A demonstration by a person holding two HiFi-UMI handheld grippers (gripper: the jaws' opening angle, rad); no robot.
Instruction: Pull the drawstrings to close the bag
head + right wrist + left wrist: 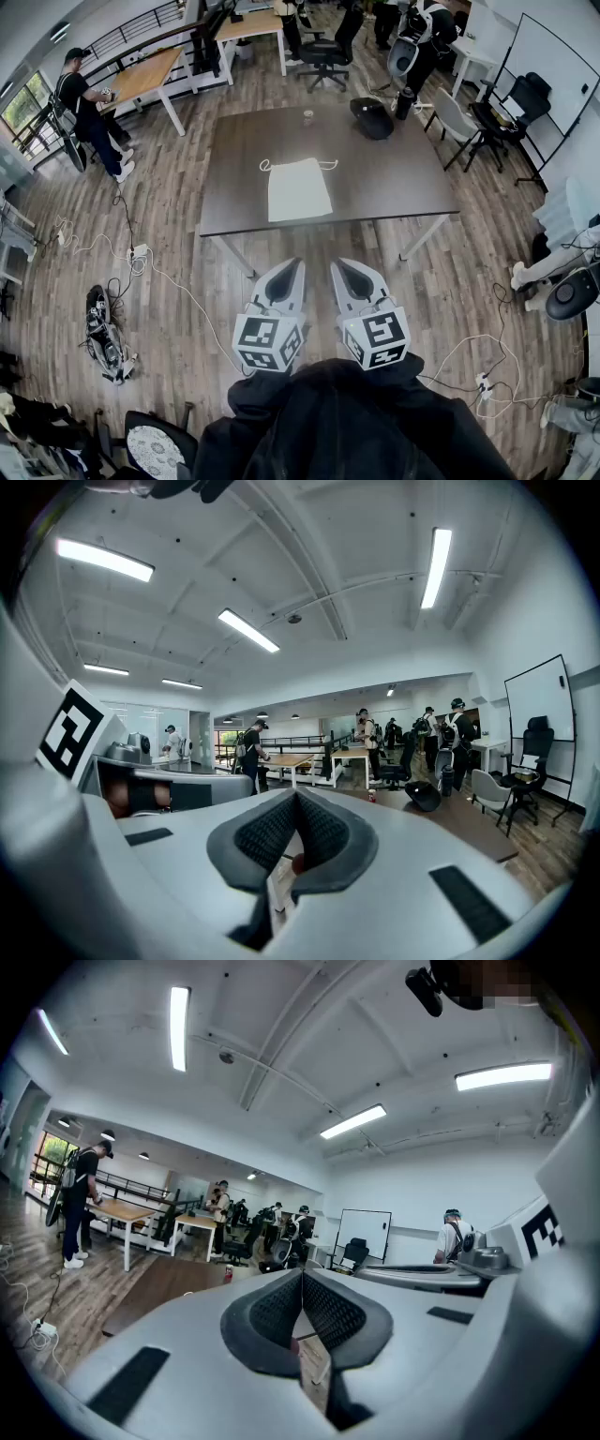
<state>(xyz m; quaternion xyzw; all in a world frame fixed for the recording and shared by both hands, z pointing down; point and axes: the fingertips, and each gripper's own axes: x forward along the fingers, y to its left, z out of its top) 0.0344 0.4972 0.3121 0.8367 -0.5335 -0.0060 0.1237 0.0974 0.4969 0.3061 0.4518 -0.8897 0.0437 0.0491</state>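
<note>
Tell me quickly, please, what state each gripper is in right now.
Left gripper: closed, holding nothing.
Right gripper: closed, holding nothing.

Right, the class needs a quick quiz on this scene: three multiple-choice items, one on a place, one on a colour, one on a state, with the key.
1. Where on the table does the bag lie?
A. near its middle
B. hanging off the near edge
C. at the far right corner

2. What colour is the bag?
A. black
B. white
C. red

3. How are the left gripper and right gripper?
A. both open
B. both shut on the bag
C. both shut, empty

Key:
1 A: it lies flat with bare table all round.
2 B: it is white on the dark top.
3 C: each gripper view shows jaws together with nothing between, short of the table.
</note>
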